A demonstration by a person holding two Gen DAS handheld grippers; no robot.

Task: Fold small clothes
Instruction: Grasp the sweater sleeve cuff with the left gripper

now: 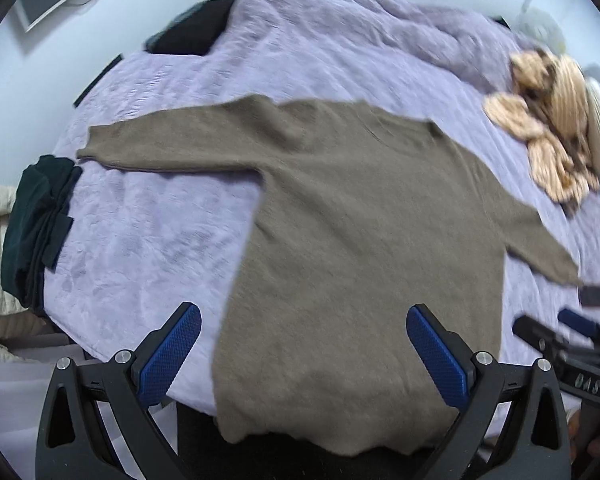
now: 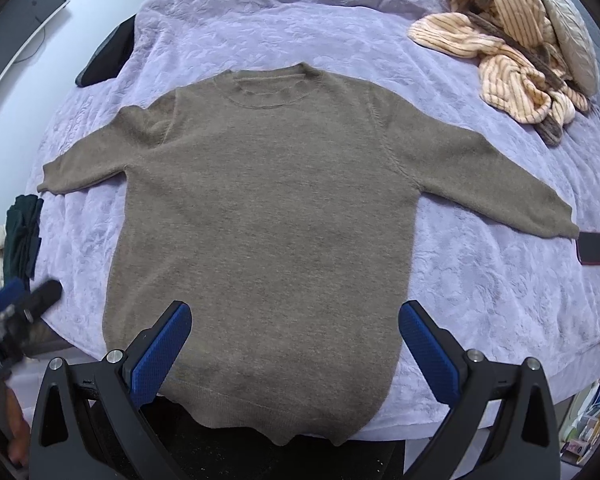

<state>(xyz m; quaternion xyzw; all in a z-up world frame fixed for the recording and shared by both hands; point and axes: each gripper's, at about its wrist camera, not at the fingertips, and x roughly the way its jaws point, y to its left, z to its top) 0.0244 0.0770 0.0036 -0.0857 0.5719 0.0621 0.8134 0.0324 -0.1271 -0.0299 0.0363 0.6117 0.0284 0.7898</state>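
Right wrist view: brown sweater (image 2: 260,216) lies flat on the lavender bed (image 2: 480,280); both grippers, left gripper (image 1: 304,344) and right gripper (image 2: 296,340), hover with jaws wide apart, holding nothing.

A bed under a lilac embossed bedspread (image 2: 480,280) fills the room; pale blue-white walls (image 2: 92,20) carry a curved grey wall-mounted screen (image 2: 18,28).

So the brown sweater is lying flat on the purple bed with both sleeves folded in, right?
Not quite. In the right wrist view, the brown sweater lies flat on the purple bed, but both sleeves are spread out to the sides, not folded in.
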